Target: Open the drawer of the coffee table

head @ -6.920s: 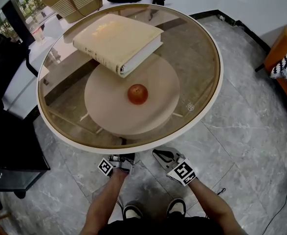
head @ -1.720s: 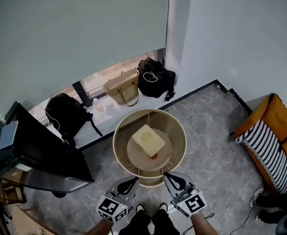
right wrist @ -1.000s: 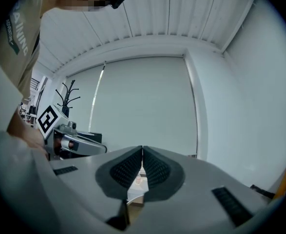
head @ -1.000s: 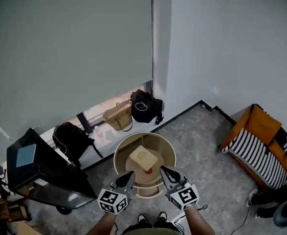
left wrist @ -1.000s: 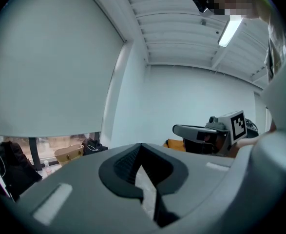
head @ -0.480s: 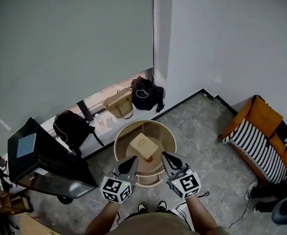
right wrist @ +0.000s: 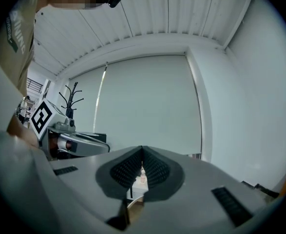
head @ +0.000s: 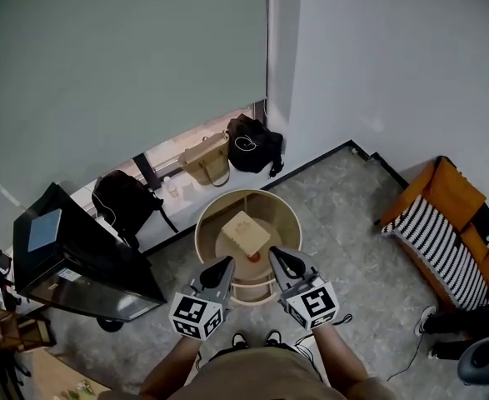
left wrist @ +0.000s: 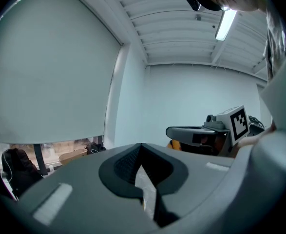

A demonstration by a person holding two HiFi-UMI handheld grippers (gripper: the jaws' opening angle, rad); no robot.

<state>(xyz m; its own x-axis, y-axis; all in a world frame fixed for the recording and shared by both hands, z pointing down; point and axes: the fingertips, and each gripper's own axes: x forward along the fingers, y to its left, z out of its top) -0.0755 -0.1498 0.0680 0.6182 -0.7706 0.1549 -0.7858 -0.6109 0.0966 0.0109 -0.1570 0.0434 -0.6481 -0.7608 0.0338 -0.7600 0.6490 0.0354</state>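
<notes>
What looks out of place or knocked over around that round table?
Nothing stands out. The book lies flat on the round coffee table, the tan bag and black bag sit by the window, and nothing looks spilled or broken.

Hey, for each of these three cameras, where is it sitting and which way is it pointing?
Head view: on the person's head, looking steeply down at the table, book, left gripper and right gripper; forearms, shirt and shoes show.
Left gripper view: on the left gripper, facing roughly level toward the blind; shirt at right.
Right gripper view: on the right gripper, facing the blind; shirt at left.
Shared: each gripper view shows the other gripper.
</notes>
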